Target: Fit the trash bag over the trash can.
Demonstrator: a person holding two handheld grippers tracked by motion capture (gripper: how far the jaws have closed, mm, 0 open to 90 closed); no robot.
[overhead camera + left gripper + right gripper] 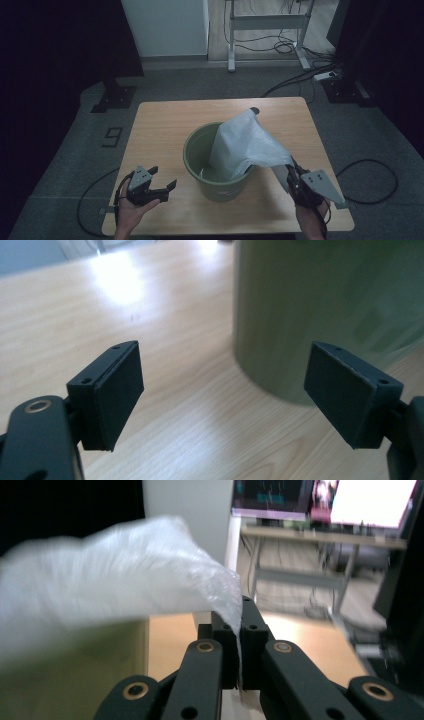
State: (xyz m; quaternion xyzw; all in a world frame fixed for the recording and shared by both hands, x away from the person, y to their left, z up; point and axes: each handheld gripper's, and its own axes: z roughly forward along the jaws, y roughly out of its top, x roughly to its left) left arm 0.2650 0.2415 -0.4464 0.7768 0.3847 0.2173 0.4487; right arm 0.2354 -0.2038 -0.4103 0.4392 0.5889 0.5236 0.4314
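Your right tool (291,166) pinches the edge of the white plastic bag (245,142), which stretches from the green bucket (200,150) toward you. Your left tool (159,182) hangs left of the bucket with its jaws apart, holding nothing. The bucket stands on the wooden tabletop (160,120).

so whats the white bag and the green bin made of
The thin white bag looks like translucent plastic film: it crinkles and drapes where the right claw pinches it. The round olive-green bin seems moulded plastic, smooth with a dull sheen.
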